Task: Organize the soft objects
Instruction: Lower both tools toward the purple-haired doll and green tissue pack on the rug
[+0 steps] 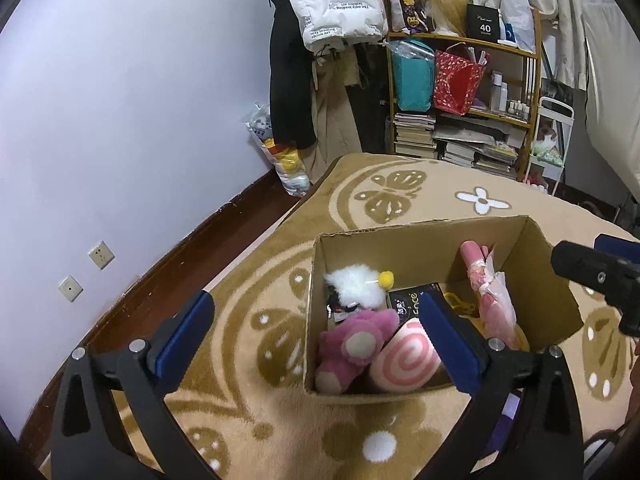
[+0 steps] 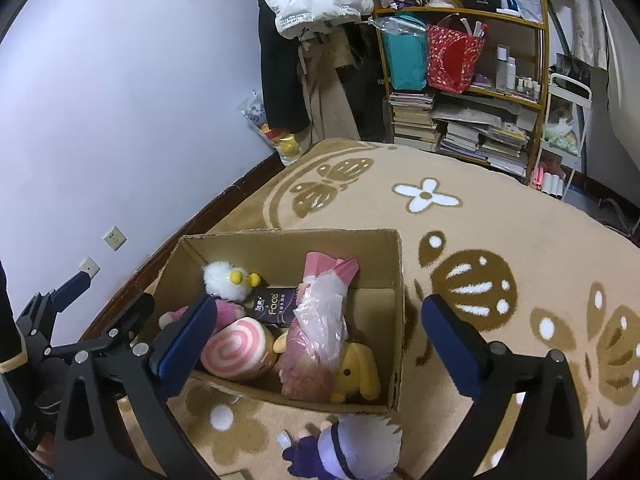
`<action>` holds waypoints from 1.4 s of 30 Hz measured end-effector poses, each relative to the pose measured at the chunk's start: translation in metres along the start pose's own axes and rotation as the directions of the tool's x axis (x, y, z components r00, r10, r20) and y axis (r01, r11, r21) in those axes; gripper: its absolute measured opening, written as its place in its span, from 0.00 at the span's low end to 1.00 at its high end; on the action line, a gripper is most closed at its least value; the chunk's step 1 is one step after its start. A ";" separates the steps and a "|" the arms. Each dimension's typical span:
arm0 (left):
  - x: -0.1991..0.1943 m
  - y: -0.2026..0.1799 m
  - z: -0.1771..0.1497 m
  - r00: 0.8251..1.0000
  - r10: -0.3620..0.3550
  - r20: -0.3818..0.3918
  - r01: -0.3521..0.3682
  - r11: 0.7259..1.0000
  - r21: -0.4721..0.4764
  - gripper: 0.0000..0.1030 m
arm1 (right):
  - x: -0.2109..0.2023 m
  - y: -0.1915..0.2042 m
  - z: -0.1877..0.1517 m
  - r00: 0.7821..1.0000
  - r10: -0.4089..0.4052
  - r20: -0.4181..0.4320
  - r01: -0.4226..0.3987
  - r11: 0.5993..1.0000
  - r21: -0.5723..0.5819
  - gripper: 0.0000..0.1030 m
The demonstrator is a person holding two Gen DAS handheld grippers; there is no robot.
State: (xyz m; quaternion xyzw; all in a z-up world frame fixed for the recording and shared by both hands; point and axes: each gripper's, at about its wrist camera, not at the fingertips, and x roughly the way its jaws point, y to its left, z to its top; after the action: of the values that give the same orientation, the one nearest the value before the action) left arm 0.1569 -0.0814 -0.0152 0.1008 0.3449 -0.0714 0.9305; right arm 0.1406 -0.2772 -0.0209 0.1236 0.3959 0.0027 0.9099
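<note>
An open cardboard box [image 1: 420, 227] [image 2: 288, 236] stands on the rug. Inside lie a pink plush [image 1: 356, 344], a pink swirl roll cushion [image 1: 404, 360] [image 2: 236, 350], a white fluffy toy [image 1: 356, 288] [image 2: 228, 280], a black "Face" pack [image 2: 276, 306], a pink bundle in plastic [image 2: 316, 328] and a yellow plush [image 2: 356, 372]. A purple-clad doll [image 2: 352, 448] lies on the rug in front of the box. My left gripper [image 1: 316, 302] hangs open over the box's left part. Over its right part my right gripper [image 2: 320, 306] is open too. Neither holds anything.
The beige rug [image 2: 500, 220] with brown butterflies spreads around the box. A lilac wall [image 1: 120, 120] with sockets runs along the left. At the back stand a crowded shelf [image 1: 464, 92], hanging clothes [image 1: 304, 80] and a plastic bag of toys [image 1: 280, 156].
</note>
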 end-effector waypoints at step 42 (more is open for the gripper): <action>-0.101 0.000 -0.062 0.996 -0.063 -0.070 0.065 0.998 0.028 0.99 | -0.102 0.012 -0.059 0.999 0.010 0.044 -0.012 0.998 0.056 1.00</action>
State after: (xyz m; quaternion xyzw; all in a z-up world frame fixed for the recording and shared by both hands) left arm 0.0418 -0.0598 0.0050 0.1064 0.3787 -0.1027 0.9136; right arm 0.0287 -0.2624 0.0164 0.1511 0.3751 -0.0060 0.9146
